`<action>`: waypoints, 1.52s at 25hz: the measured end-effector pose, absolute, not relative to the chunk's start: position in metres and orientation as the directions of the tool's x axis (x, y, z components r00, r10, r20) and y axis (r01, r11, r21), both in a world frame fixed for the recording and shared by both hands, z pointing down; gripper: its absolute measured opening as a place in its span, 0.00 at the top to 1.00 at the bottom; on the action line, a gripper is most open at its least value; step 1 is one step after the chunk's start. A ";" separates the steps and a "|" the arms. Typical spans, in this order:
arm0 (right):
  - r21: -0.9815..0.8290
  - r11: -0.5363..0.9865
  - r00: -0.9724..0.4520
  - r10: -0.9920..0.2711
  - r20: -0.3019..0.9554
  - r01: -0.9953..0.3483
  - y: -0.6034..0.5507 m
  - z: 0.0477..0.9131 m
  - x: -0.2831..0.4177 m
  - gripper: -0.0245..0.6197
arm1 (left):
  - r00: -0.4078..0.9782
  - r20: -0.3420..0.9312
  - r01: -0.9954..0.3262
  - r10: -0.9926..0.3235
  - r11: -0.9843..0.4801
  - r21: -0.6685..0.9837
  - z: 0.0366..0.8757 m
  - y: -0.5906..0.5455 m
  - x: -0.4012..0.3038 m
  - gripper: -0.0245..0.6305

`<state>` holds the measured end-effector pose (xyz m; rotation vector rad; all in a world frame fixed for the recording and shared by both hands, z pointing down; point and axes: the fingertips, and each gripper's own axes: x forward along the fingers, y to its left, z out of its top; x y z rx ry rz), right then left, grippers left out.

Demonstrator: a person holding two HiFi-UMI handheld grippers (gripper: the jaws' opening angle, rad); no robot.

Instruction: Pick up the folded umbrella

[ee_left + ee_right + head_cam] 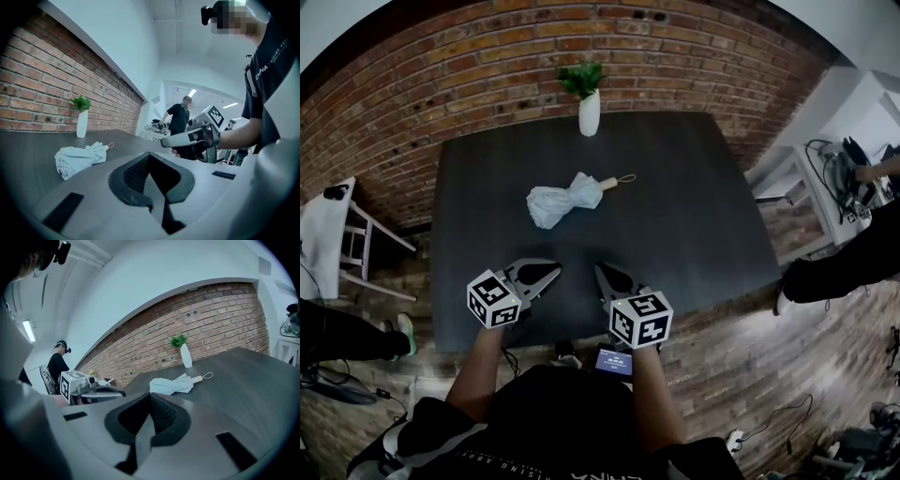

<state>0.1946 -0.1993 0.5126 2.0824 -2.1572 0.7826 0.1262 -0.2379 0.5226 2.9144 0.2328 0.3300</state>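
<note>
Your head cam looks steeply down on the table (703, 225). 2 gripper cams sit low behind your jaws; all 3 share the umbrella (567, 199) ahead.

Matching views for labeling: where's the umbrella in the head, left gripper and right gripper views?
Head view: umbrella at mid-table, just above picture centre.
Left gripper view: umbrella at lower left, on the table.
Right gripper view: umbrella just right of centre.
Shared landmark: white vase with a plant, behind the umbrella in all three views.
</note>
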 end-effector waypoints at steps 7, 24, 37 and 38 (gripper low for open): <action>-0.326 -0.048 -0.083 -0.923 0.375 -0.944 -0.208 0.513 0.203 0.95 | 0.962 0.205 0.132 0.181 -0.964 0.232 0.525 -0.249 0.131 0.96; -0.326 -0.017 -0.115 -0.918 0.379 -0.945 -0.220 0.512 0.221 0.95 | 0.965 0.204 0.110 0.162 -0.964 0.244 0.523 -0.257 0.149 0.96; -0.336 0.100 -0.235 -0.890 0.390 -0.936 -0.240 0.515 0.250 0.95 | 0.975 0.213 0.012 0.069 -0.966 0.258 0.523 -0.269 0.179 0.96; -0.336 0.114 -0.248 -0.887 0.389 -0.935 -0.243 0.514 0.253 0.95 | 0.975 0.212 0.000 0.057 -0.966 0.259 0.523 -0.271 0.182 0.96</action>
